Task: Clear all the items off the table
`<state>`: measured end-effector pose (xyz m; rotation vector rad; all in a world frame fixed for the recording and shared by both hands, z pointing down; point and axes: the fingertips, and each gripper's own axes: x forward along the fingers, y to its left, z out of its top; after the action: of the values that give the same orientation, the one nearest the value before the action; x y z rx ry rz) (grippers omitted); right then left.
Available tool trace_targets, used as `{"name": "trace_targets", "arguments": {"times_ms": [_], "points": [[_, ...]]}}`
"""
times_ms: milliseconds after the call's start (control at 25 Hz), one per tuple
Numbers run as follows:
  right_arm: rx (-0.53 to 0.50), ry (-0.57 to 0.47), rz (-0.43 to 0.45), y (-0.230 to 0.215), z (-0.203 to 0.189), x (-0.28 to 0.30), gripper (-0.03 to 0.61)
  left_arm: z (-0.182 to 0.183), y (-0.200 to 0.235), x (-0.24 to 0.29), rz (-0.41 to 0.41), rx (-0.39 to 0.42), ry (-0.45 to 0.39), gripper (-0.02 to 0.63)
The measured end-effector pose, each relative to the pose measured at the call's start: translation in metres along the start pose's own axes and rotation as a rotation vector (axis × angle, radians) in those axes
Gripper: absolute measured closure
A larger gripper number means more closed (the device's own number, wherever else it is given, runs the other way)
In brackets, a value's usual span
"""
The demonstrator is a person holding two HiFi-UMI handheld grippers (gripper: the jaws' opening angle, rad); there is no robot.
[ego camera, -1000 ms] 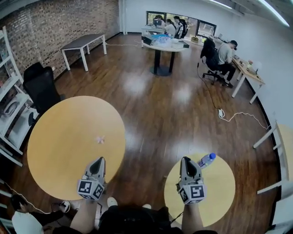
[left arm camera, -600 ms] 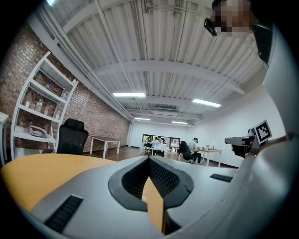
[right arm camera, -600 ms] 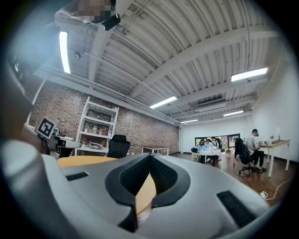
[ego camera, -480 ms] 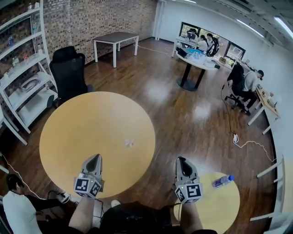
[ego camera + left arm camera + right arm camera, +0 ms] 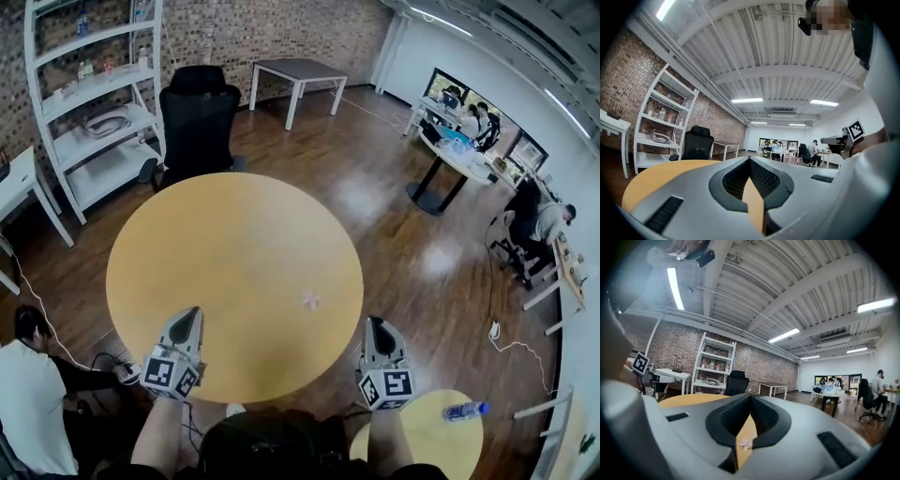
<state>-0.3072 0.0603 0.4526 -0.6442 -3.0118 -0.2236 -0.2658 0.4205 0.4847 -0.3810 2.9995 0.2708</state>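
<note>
Head view: we hold both tongs at the near rim of the big round table [image 5: 216, 244], nothing gripped
Left gripper [image 5: 190, 315] has its jaws pressed together & empty, tip over the table's near-left edge; right gripper [image 5: 376, 324] is closed & empty too, tip by the near-right rim. A small pink-white scrap [image 5: 310, 299] lies alone on the tabletop, right of centre, nearer our right gripper, apart from both. At lower right a small round table [image 5: 431, 436] carries a water bottle [image 5: 466, 410] lying on its side. Beyond the big table: black chair [image 5: 197, 112], white shelf unit [image 5: 94, 103]
</note>
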Motion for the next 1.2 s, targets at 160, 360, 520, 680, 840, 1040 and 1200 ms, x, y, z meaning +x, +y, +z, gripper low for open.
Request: {"name": "trace_targets", "arguments": {"times_ms": [160,360,520,680,840,1040,1200], "points": [[0.005,0.018,0.076,0.017,0.004,0.034,0.575,0.003,0.024,-0.010,0.078,-0.017,0.009,0.614],[-0.027,0.024,0.168,0.019,0.005,0.069,0.574,0.003,0.029,-0.007,0.138,-0.022,0.022,0.614],[-0.040,0.052,0.213,0.017,-0.002,0.097,0.574,0.005,0.025,0.000,0.164,-0.015,0.032,0.614],[-0.053,0.119,0.256,0.026,-0.030,0.110,0.575,-0.008,0.024,0.000,0.191,-0.027,0.083,0.614],[-0.030,0.185,0.280,0.025,-0.056,0.128,0.574,-0.031,0.031,-0.004,0.235,-0.055,0.139,0.614],[-0.026,0.311,0.338,0.028,-0.102,0.150,0.574,-0.071,0.042,-0.013,0.297,-0.109,0.230,0.614],[-0.022,0.459,0.391,0.034,-0.150,0.171,0.492,-0.096,0.040,-0.009,0.326,-0.156,0.273,0.614]]}}
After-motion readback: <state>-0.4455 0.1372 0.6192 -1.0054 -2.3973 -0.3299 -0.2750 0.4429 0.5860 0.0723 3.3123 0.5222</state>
